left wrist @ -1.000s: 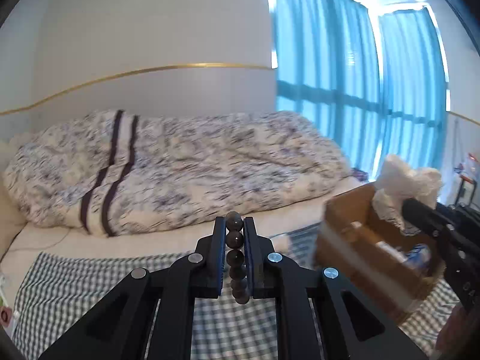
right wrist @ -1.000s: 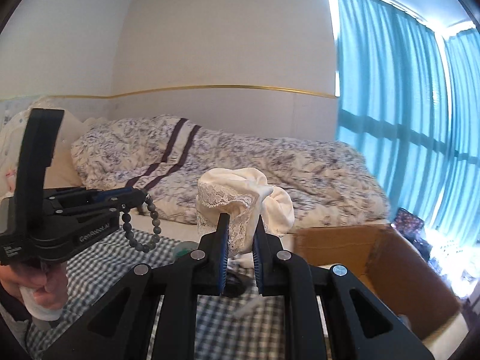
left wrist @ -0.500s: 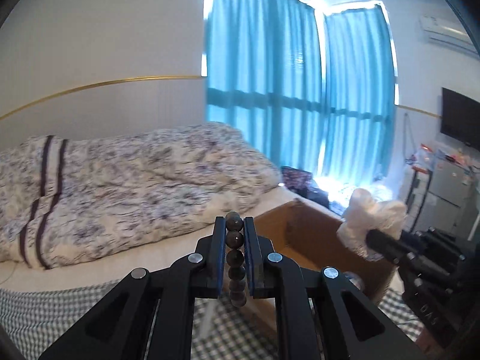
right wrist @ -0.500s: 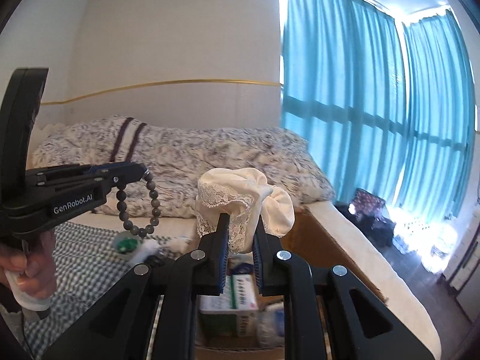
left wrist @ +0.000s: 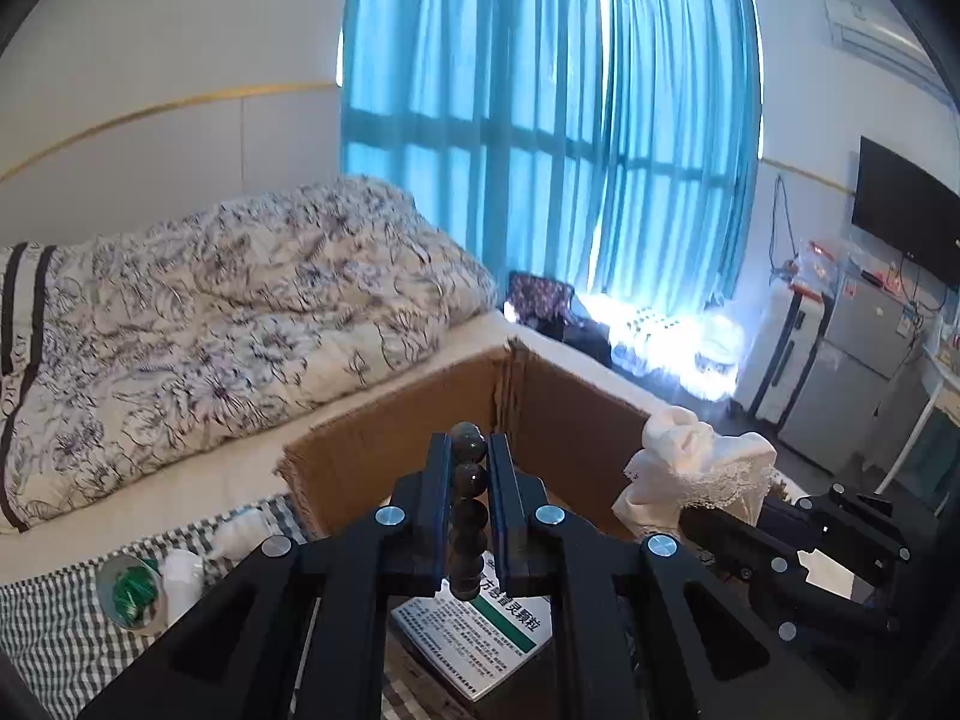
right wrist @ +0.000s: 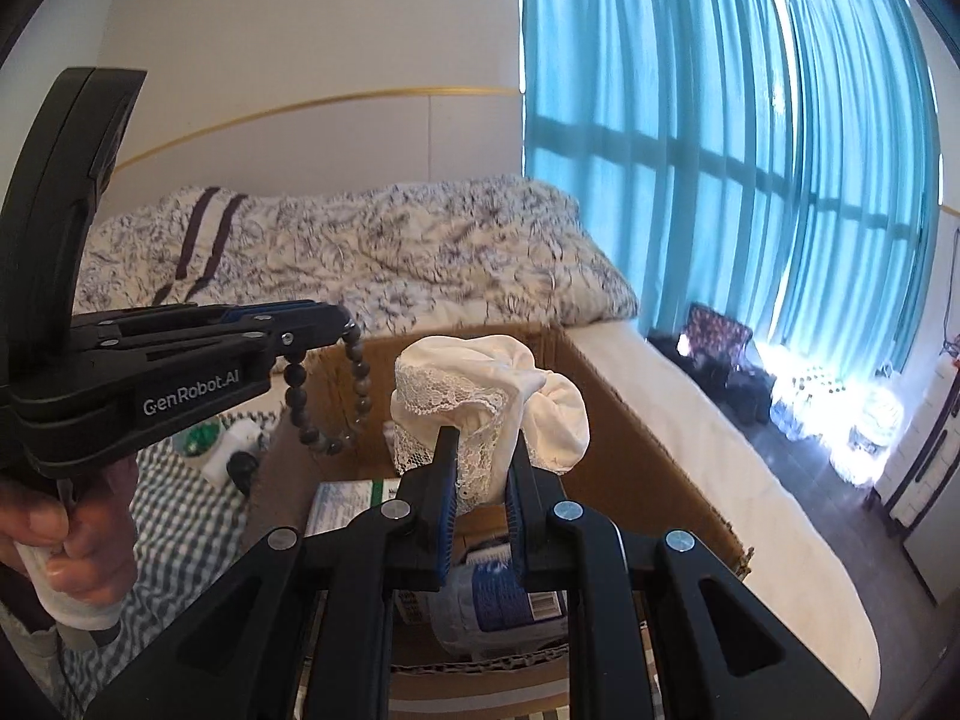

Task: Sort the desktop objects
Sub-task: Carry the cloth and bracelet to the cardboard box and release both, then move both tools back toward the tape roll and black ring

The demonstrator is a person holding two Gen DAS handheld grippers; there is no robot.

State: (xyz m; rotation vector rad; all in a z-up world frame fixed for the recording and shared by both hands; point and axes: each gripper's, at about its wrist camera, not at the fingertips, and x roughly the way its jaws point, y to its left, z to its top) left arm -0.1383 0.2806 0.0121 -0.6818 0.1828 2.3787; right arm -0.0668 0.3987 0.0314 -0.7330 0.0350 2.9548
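Observation:
My left gripper [left wrist: 468,450] is shut on a dark bead bracelet [left wrist: 468,483] and hovers over an open cardboard box [left wrist: 384,444]. In the right wrist view the bracelet [right wrist: 327,396] hangs as a loop from the left gripper [right wrist: 345,324], above the box's left wall. My right gripper [right wrist: 480,450] is shut on a cream lace-trimmed cloth [right wrist: 480,384], held above the cardboard box [right wrist: 630,420]. The same cloth [left wrist: 696,468] shows at the right of the left wrist view. Inside the box lie a green-and-white medicine pack [left wrist: 480,630] and a blue-labelled bottle [right wrist: 498,594].
The box rests on a checked cloth [left wrist: 54,624] beside a bed with a floral duvet [left wrist: 210,312]. A small white bottle [left wrist: 180,570] and a round green-topped item [left wrist: 129,591] lie left of the box. Blue curtains [left wrist: 540,150] and a fridge [left wrist: 852,372] stand to the right.
Both grippers have swung to the right with their loads, from above the checked cloth to over the open cardboard box, whose inside now shows below them.

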